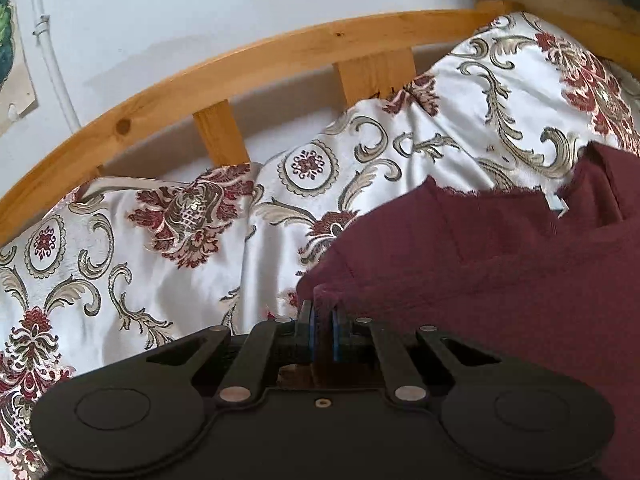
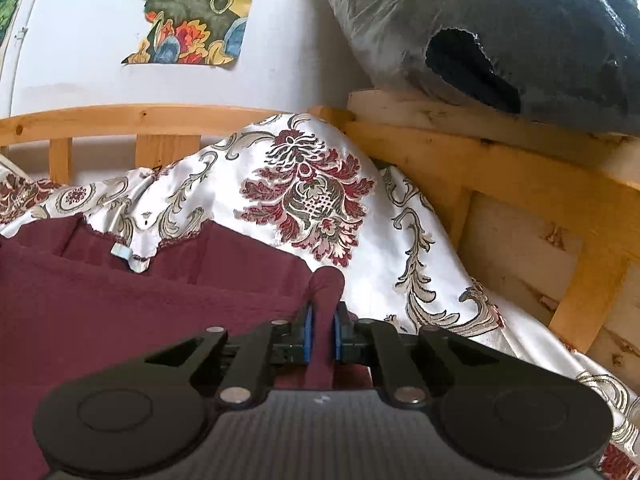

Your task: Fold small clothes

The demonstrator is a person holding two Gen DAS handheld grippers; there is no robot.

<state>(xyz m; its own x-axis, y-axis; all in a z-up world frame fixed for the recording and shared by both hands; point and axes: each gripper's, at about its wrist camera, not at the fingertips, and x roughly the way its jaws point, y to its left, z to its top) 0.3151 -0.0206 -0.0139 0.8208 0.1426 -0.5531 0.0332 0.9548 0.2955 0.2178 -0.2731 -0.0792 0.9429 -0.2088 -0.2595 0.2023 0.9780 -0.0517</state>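
A dark maroon ribbed knit garment (image 1: pixel 500 264) lies spread on a glossy white bedspread with red and gold floral brocade (image 1: pixel 168 248), inside a curved pine bed frame (image 1: pixel 248 60). The left gripper (image 1: pixel 322 316) pinches the garment's left edge between its blue-padded fingers, apparently a corner. The right gripper (image 2: pixel 322 312) is clamped on a bunched fold of the same garment (image 2: pixel 120 292) at its right edge.

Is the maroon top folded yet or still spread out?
Spread out: the maroon top lies open over the bedspread, neckline showing, its edges pinched by the left gripper and right gripper.
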